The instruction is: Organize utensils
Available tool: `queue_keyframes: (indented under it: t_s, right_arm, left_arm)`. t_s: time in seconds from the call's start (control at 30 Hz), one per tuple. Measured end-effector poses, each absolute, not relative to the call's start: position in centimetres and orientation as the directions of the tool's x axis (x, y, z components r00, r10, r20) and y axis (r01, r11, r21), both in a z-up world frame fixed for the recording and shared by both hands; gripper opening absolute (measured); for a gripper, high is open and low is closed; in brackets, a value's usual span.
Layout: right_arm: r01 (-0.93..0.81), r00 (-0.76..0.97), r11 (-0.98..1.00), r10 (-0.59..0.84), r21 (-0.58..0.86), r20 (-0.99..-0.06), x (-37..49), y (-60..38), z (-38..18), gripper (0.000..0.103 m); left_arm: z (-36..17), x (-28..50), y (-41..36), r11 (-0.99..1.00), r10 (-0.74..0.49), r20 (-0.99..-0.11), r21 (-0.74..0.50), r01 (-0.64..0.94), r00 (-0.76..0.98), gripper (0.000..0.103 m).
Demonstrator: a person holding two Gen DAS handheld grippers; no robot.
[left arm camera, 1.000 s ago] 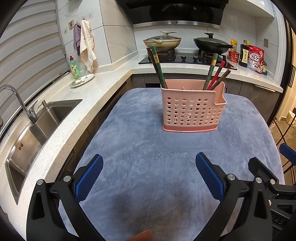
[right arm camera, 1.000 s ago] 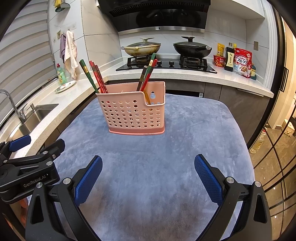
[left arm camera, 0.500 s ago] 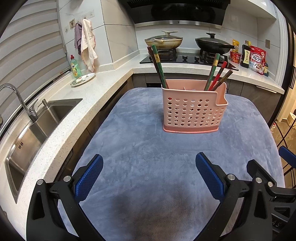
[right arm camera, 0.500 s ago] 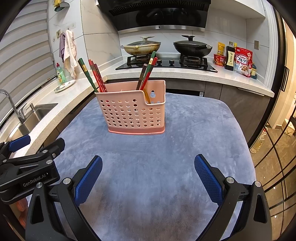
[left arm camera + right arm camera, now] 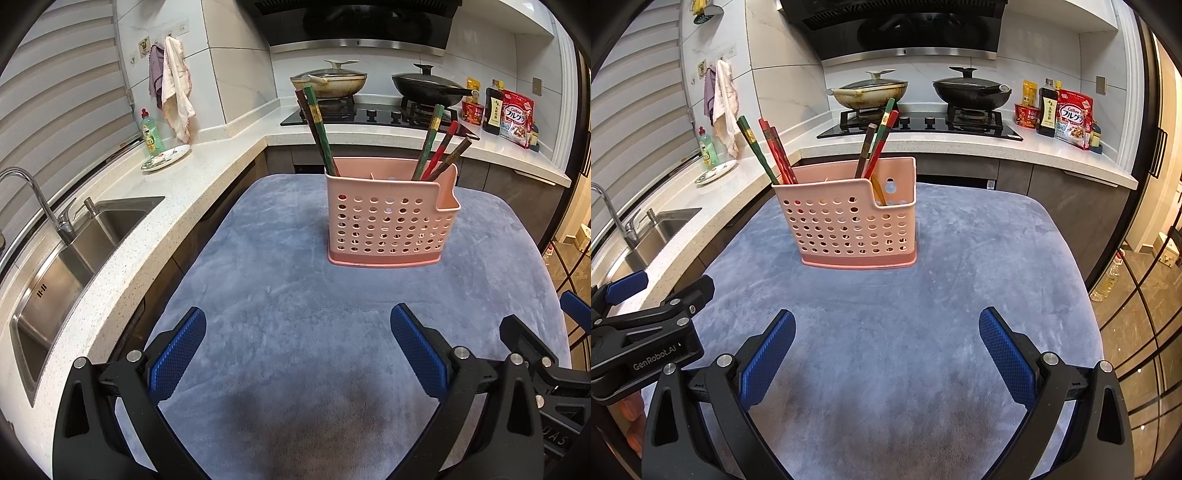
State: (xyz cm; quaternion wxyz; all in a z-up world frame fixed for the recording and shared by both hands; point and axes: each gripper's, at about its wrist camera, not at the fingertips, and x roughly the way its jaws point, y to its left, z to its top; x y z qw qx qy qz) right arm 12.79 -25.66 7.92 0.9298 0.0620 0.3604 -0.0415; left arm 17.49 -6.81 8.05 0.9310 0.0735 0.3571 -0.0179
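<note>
Pink perforated plastic utensil holder (image 5: 391, 221) stands upright on the grey-blue plush table cover (image 5: 295, 295), toward the far edge, roughly central. Red, green and brown chopsticks (image 5: 439, 151) lean in its compartments at both ends. Left gripper (image 5: 295, 354) spread wide, empty, over the near edge. Right gripper (image 5: 886, 354) likewise wide and empty, beside it

holder (image 5: 391, 221) stands mid-table (image 5: 258, 295), chopsticks (image 5: 319, 129) inside at left and right ends; sink (image 5: 74, 251) left, stove (image 5: 369, 110) far behind
</note>
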Motion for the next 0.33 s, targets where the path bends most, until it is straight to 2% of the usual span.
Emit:
queue_keyframes:
  t_s: [0.33]
  right_arm:
    - [0.127, 0.731, 0.988, -0.032, 0.089, -0.682, 13.7, -25.8, 7.4, 0.096]
  left_arm:
    - [7.5, 18.9, -7.0, 0.988, 0.019, -0.676, 0.128, 0.091, 0.737, 0.096]
